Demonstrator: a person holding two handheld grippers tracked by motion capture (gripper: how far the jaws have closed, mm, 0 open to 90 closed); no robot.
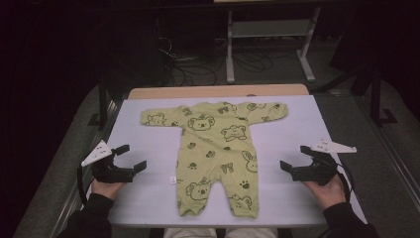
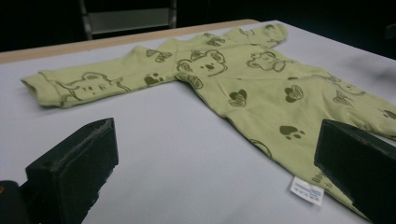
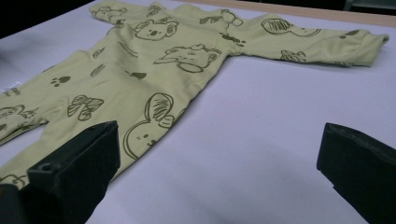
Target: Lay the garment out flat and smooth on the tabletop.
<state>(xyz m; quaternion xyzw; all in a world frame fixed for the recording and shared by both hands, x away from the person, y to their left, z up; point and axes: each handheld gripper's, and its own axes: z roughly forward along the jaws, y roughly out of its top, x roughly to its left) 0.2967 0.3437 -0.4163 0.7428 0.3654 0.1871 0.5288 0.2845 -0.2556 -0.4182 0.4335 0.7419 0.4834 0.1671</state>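
A light green baby romper [image 1: 214, 148] printed with dark animals, hearts and paws lies flat in the middle of the white table cover [image 1: 143, 198], sleeves spread at the far side, legs toward me. My left gripper [image 1: 131, 157] rests on the cover left of the romper's legs, open and empty. My right gripper [image 1: 296, 158] sits right of the legs, open and empty too. In the left gripper view the romper [image 2: 243, 88] lies ahead with its white tag [image 2: 306, 190] near the right jaw. The right gripper view looks across the romper [image 3: 163, 60] toward one sleeve.
The cover lies on a wooden table whose far edge [image 1: 218, 91] shows. Beyond it stand a white metal frame [image 1: 270, 44] and tangled cables [image 1: 198, 64] on the dark floor. Bare cover [image 1: 297, 129] spreads on both sides of the romper.
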